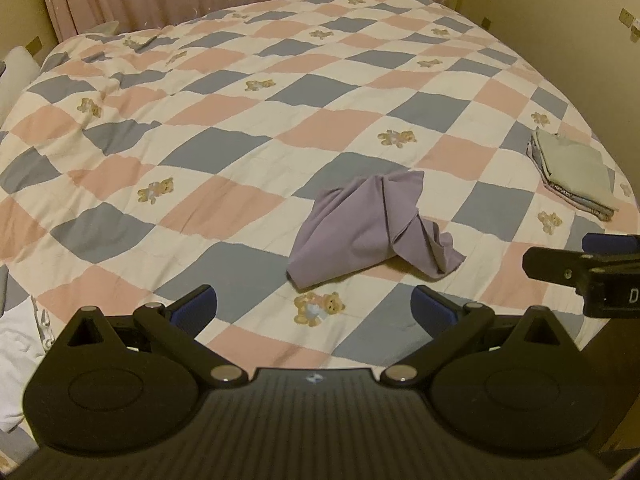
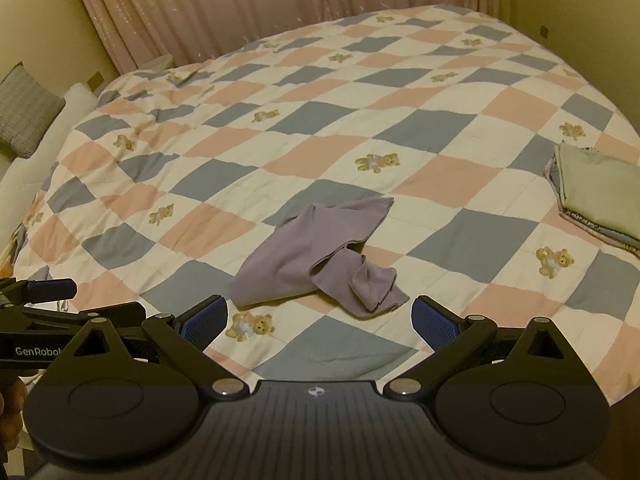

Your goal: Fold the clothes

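A crumpled purple cloth (image 1: 360, 228) (image 2: 320, 256) lies bunched on the checkered quilt (image 1: 240, 140) (image 2: 440, 128), near the bed's front edge. My left gripper (image 1: 314, 310) hovers just short of it, jaws wide open and holding nothing. My right gripper (image 2: 318, 322) is also open and bare, hanging just before the cloth's near end. In the left wrist view the right gripper's body pokes in at the right edge. In the right wrist view the left gripper shows at the left edge.
A stack of folded clothes (image 1: 572, 172) (image 2: 596, 196), pale green on top, sits at the bed's right side. White fabric (image 1: 16, 352) lies at the near left. Pink curtains (image 2: 280, 4) hang behind the bed; a grey cushion (image 2: 24, 112) rests at left.
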Demonstrator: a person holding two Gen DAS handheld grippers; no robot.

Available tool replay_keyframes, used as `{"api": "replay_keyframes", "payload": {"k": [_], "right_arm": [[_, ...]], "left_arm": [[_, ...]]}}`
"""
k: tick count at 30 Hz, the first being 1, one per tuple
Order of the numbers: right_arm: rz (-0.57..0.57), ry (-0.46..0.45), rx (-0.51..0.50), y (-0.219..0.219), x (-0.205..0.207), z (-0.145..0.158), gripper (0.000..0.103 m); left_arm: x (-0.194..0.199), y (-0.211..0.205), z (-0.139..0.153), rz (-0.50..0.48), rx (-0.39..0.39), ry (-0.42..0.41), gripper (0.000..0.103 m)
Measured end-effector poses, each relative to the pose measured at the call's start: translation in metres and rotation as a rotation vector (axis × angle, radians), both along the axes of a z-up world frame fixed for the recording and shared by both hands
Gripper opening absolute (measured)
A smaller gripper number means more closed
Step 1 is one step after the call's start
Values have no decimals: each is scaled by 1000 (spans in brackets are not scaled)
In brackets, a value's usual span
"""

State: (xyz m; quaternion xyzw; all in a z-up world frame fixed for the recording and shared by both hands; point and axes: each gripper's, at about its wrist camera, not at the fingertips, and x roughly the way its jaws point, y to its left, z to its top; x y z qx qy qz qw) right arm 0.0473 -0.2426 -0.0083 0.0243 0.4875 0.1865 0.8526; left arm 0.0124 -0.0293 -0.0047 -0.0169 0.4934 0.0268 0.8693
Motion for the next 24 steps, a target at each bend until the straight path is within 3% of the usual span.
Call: {"api": "replay_keyframes", "payload": {"k": [24], "right_arm": [[7, -6, -17, 5, -2, 2, 101]], "left_arm": [[4, 0, 1, -11, -16, -7, 102]]}}
